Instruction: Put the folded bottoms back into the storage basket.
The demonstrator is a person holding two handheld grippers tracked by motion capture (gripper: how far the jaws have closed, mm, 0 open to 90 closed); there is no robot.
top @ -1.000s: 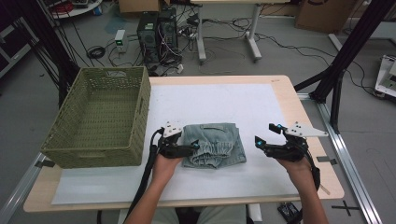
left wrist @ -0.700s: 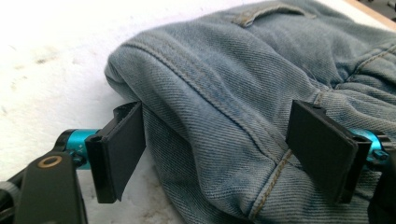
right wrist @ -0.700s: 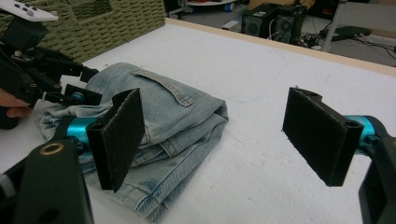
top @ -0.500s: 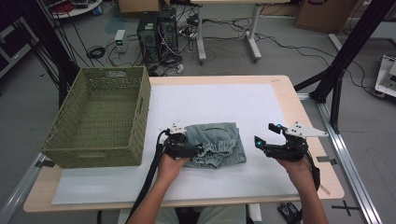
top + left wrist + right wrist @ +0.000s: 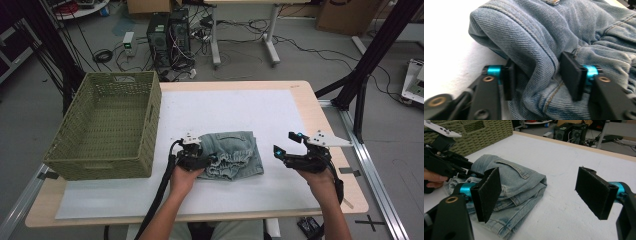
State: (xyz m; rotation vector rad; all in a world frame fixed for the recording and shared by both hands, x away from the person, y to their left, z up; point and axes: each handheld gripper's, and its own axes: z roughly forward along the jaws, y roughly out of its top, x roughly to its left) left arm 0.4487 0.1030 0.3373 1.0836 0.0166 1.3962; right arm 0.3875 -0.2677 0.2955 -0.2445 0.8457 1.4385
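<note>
A folded pair of light blue jeans (image 5: 235,150) lies on the white mat in front of the person. My left gripper (image 5: 207,161) is at the jeans' left edge. Its jaws have just been closing, and in the left gripper view (image 5: 537,72) both pads press a thick fold of denim (image 5: 536,37) between them. My right gripper (image 5: 286,143) hovers just right of the jeans, jaws wide apart. In the right gripper view (image 5: 541,187) nothing is between the pads; the jeans (image 5: 516,180) lie beyond them, with the left gripper (image 5: 471,173) at their far side.
A green woven basket (image 5: 150,125) stands at the table's left, close to the left gripper, and it looks empty. The white mat (image 5: 240,107) covers most of the table top. Computers and cables sit on the floor beyond the table's far edge.
The left gripper has slid a little right onto the jeans' edge and its jaws have narrowed onto the fold. The right gripper has stayed put.
</note>
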